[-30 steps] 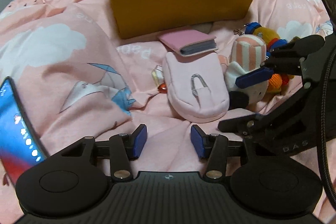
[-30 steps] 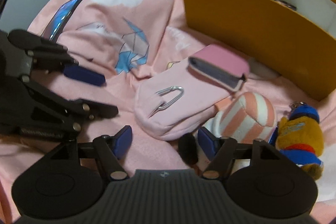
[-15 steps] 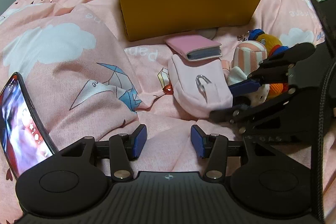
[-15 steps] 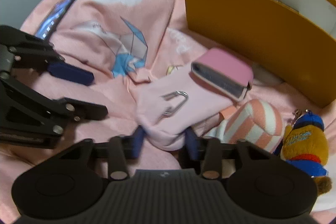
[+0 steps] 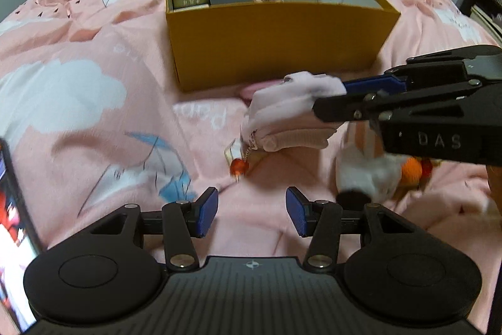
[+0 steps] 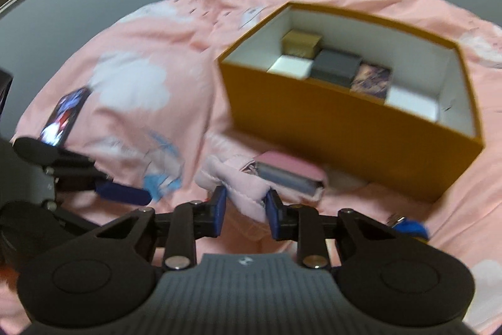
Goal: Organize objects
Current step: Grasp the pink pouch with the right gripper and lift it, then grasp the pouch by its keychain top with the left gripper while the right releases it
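Observation:
My right gripper is shut on a soft pink pouch and holds it lifted above the bed; in the left wrist view the pouch hangs from that gripper with an orange bead charm dangling under it. The yellow box stands behind, with several small boxes inside at its left end. A pink card wallet lies in front of the box. My left gripper is open and empty, low over the pink bedspread.
A striped plush toy and an orange plush lie at the right under the right gripper. A lit phone leans at the left edge. A small card lies on the bedspread.
My right gripper closed on the pink pouch and lifted it off the bed toward the box. The left gripper stayed open and rose slightly.

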Motion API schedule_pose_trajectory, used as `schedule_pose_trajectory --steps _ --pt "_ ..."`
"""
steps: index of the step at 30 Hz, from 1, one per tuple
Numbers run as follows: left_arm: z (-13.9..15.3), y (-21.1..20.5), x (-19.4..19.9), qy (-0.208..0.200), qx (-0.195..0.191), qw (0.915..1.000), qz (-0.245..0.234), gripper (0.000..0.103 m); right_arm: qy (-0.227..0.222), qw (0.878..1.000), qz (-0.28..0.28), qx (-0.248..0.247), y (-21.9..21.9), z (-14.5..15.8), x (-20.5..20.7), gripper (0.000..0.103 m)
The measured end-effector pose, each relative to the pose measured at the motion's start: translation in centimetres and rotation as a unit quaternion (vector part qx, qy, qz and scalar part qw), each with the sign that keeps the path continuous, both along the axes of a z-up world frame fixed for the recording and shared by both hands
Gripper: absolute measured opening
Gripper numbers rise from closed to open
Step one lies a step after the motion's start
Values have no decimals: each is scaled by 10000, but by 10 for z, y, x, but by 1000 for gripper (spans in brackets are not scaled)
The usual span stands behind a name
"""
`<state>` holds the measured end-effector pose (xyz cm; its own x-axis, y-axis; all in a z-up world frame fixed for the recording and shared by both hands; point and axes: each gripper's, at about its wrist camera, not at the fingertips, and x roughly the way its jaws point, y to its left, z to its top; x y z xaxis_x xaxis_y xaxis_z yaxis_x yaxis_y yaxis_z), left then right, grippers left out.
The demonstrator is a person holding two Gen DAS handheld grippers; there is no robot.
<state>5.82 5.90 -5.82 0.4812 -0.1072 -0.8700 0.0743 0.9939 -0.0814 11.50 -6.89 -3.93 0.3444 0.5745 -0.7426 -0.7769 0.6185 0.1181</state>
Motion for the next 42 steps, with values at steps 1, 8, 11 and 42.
schedule_pose_trajectory --steps 1,8,11,42 --pt "0 -1 3 -64 -13 10000 9 59 -61 10000 -65 0 0 1 4 24" --pt "-1 -2 25 -314 -289 9991 41 63 -308 9988 -363 -110 0 -1 24 17" --pt "-2 -1 34 -400 -314 9987 58 66 -285 9986 -444 -63 -1 -2 32 17" --pt "1 4 38 -393 -712 9955 485 20 -47 9985 -503 195 -25 -1 50 48"
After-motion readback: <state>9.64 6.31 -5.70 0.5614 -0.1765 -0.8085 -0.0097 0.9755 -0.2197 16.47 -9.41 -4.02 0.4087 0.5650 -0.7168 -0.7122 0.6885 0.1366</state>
